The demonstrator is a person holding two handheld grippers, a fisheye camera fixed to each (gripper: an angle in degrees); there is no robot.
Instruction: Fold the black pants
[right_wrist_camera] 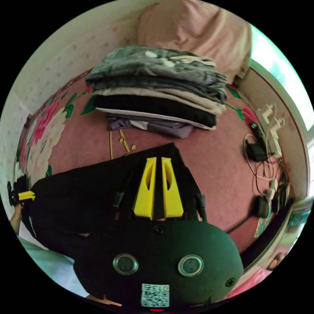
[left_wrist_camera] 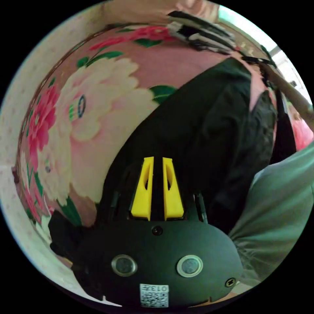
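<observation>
The black pants [left_wrist_camera: 202,130] lie stretched across a pink flowered bedspread [left_wrist_camera: 98,108]. My left gripper [left_wrist_camera: 158,161] has its yellow jaws pressed together on black cloth at one end of the pants. My right gripper [right_wrist_camera: 158,160] is shut on the other end of the pants [right_wrist_camera: 81,189], just below a raised corner of the cloth. In the right gripper view, the left gripper [right_wrist_camera: 23,195] shows at the far left edge, holding the far end of the pants. A person's forearm [left_wrist_camera: 294,95] reaches to the pants' far end in the left gripper view.
A stack of folded clothes [right_wrist_camera: 157,95] sits on the bedspread [right_wrist_camera: 216,163] beyond the pants, with a pink pillow [right_wrist_camera: 196,29] behind it. Cables and chargers [right_wrist_camera: 261,153] lie at the right by the bed's edge. A person's green garment [left_wrist_camera: 278,209] is close by.
</observation>
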